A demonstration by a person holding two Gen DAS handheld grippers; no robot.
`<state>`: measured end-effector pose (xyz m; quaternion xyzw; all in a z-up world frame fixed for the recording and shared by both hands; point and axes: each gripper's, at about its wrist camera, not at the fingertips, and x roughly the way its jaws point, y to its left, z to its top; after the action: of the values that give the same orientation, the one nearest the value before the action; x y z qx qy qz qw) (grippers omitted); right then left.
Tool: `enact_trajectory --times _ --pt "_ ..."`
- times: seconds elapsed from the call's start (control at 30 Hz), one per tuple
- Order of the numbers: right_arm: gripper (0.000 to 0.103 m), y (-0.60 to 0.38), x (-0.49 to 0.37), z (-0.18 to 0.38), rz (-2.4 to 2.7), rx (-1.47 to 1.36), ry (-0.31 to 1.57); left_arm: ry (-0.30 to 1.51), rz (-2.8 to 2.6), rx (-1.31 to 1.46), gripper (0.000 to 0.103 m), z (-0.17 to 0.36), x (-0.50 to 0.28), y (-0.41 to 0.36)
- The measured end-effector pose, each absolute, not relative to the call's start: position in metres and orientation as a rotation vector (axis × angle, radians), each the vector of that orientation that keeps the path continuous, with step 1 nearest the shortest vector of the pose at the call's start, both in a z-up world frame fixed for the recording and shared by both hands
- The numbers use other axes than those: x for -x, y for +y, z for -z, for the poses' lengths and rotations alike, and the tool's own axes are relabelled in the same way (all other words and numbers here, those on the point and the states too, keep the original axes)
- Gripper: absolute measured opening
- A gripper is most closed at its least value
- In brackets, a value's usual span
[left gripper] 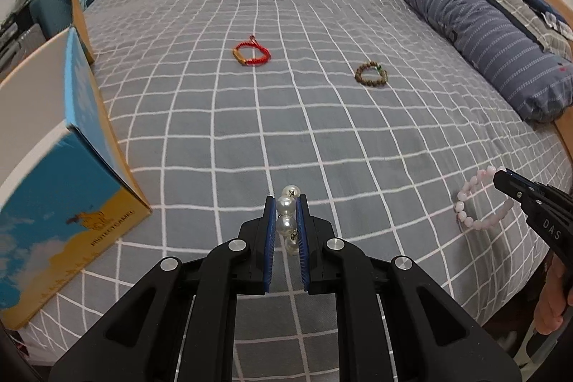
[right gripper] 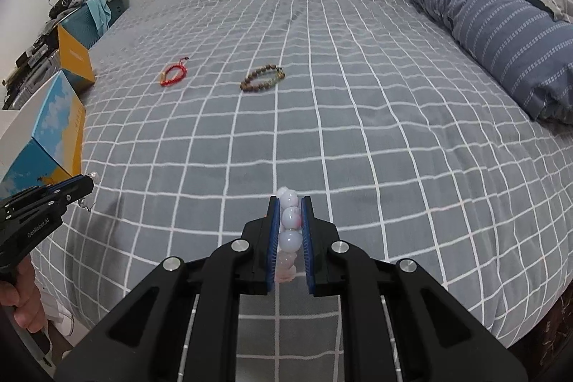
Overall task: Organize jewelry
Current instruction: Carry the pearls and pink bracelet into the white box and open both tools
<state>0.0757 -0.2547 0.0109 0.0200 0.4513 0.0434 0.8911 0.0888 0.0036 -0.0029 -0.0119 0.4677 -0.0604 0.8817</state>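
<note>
At the left edge of the left wrist view stands the blue-and-yellow box [left gripper: 71, 196]; at bottom centre the left gripper [left gripper: 286, 213] pinches the pearl bracelet [left gripper: 288, 221]. At lower right the right gripper [left gripper: 501, 181] pinches the pink bead bracelet [left gripper: 472, 203]. Both pieces seem gripped, so carrying them to the box looks next; the red cord bracelet [left gripper: 251, 52] and wooden bead bracelet [left gripper: 370, 73] wait mid-frame.

Pearl bracelet [left gripper: 288, 221] and pink bead bracelet [right gripper: 289, 231] pinched, red [left gripper: 251, 51], brown [left gripper: 371, 73] flat.

Grey bedspread [left gripper: 322, 131] with white grid, red cord bracelet [left gripper: 251, 51], brown bead bracelet [left gripper: 371, 73], pink bead bracelet [left gripper: 480, 203]
</note>
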Motion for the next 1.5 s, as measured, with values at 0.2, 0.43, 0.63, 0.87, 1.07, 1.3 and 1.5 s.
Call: enact_trajectory --times 0.2,0.43,0.63,0.87,1.07,1.3,1.5 --pt "0.011 -0.246 -0.086 -0.03 -0.103 -0.032 0.903 0.954 0.097 0.037 0.011 -0.014 -0.098 0.014" --pt "0.011 -0.229 -0.104 -0.054 -0.143 -0.021 0.874 0.927 0.063 0.042 0.011 -0.039 -0.11 0.027" --pt "0.011 -0.205 -0.12 -0.077 -0.186 0.01 0.835 0.901 0.013 0.047 0.011 -0.062 -0.116 0.044" --pt "0.011 -0.169 -0.138 -0.103 -0.253 0.033 0.801 0.876 -0.04 0.061 0.011 -0.083 -0.117 0.066" --pt "0.011 -0.132 -0.15 -0.123 -0.317 0.053 0.768 0.853 -0.103 0.101 0.011 -0.1 -0.109 0.103" --pt "0.011 -0.072 -0.157 -0.141 -0.414 0.088 0.736 0.817 -0.214 0.152 0.011 -0.118 -0.092 0.159" --pt "0.011 -0.007 -0.155 -0.151 -0.526 0.119 0.721 0.806 -0.321 0.203 0.011 -0.121 -0.069 0.211"
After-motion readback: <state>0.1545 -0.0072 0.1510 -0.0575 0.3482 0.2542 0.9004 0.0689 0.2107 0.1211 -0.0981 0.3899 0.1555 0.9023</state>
